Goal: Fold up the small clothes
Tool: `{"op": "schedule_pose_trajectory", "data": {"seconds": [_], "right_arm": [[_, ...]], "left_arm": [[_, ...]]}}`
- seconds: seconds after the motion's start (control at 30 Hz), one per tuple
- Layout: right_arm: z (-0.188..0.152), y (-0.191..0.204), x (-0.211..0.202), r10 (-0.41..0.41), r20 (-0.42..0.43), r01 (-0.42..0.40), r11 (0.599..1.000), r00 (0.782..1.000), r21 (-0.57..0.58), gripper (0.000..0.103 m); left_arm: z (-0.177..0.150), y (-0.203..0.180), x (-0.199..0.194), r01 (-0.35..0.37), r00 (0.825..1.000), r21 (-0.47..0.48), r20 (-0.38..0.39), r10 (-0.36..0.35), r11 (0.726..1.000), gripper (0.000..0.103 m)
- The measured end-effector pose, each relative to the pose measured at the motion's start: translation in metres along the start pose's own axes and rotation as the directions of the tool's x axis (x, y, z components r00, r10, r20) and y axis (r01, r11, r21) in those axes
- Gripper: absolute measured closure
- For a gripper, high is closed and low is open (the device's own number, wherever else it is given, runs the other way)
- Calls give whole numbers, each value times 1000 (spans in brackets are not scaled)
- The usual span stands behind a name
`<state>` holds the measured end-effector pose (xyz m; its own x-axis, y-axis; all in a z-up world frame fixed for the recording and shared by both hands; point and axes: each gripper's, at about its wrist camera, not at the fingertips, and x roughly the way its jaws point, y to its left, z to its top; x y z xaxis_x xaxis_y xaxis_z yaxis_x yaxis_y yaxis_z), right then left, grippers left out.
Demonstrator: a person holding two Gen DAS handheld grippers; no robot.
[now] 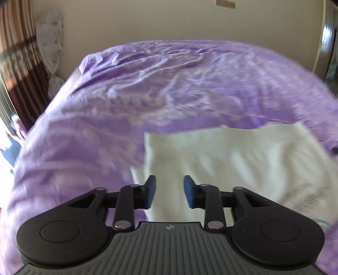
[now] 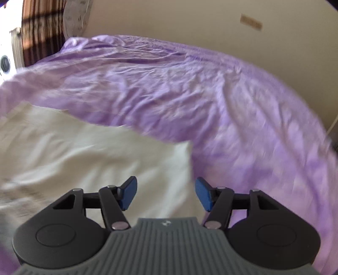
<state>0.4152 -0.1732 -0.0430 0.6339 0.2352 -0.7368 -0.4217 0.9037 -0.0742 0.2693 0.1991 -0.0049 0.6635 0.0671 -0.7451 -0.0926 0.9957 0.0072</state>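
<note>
A white garment (image 1: pixel 232 160) lies flat on the purple bedsheet (image 1: pixel 169 84). It has grey printed text near its right edge in the left wrist view. My left gripper (image 1: pixel 169 191) is open and empty above the garment's near left part. In the right wrist view the same white garment (image 2: pixel 84 152) fills the lower left. My right gripper (image 2: pixel 165 193) is open and empty above the garment's near right corner. Both views are blurred.
The wrinkled purple sheet (image 2: pixel 211 105) covers the whole bed. A beige wall (image 1: pixel 147 19) runs behind it. A striped brown curtain (image 1: pixel 19 63) and a white patterned pillow (image 1: pixel 50 42) stand at the far left. A dark door frame (image 1: pixel 329 42) is at the right.
</note>
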Motion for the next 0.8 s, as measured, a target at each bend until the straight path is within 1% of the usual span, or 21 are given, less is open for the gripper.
{"op": "schedule_pose_trajectory", "data": {"seconds": [0.03,0.1,0.13,0.23,0.3,0.33,0.37,0.4,0.43,0.47,0.5,0.53,0.6,0.67,0.8], "right_arm": [[-9,2,-13,35,-2,-34,999,999,40,58],[-29,7,-35,94,13,-95,991,996,99,65],[-40,11,-45,106,25,-108,987,994,120,68],[-72,24,-66,118,53,-125,978,992,169,74],[-91,29,-70,80,51,-88,980,996,178,75],[-100,30,-70,58,41,-65,981,997,184,75],[-108,28,-68,42,30,-47,979,999,197,75],[-115,24,-65,24,13,-26,975,1000,221,79],[-123,19,-62,2,-4,-1,970,1000,245,85],[-129,14,-58,-20,-21,25,965,1000,259,87],[-136,9,-54,-30,-40,40,962,999,271,93],[-143,6,-49,-21,-63,39,958,998,284,98],[-155,1,-39,-3,-103,36,949,995,315,101],[-159,-1,-33,-4,-119,42,948,993,316,103],[-165,-3,-24,-5,-144,51,947,990,318,103]], "left_arm": [[-9,-2,-11,18,1000,-17,10,-18,1000,75],[-28,-9,-28,36,999,-45,40,-35,998,82],[-36,-11,-34,40,998,-66,51,-37,997,87],[-64,-16,-40,38,997,-114,65,-31,993,89],[-78,-17,-33,18,999,-125,45,-12,992,94],[-84,-14,-29,9,1000,-141,29,-5,990,97],[-90,-10,-24,-3,1000,-165,13,5,986,98],[-94,-6,-19,-16,1000,-189,-4,15,982,100],[-99,-2,-14,-24,1000,-204,-18,21,979,102],[-103,1,-9,-36,999,-211,-30,30,977,102],[-108,4,-5,-47,998,-214,-44,38,976,102],[-112,6,0,-62,997,-215,-63,49,975,102],[-117,5,7,-109,992,-184,-83,95,977,102],[-123,3,14,-163,984,-146,-101,150,976,101],[-130,13,18,-152,985,-171,-109,134,974,100]]}}
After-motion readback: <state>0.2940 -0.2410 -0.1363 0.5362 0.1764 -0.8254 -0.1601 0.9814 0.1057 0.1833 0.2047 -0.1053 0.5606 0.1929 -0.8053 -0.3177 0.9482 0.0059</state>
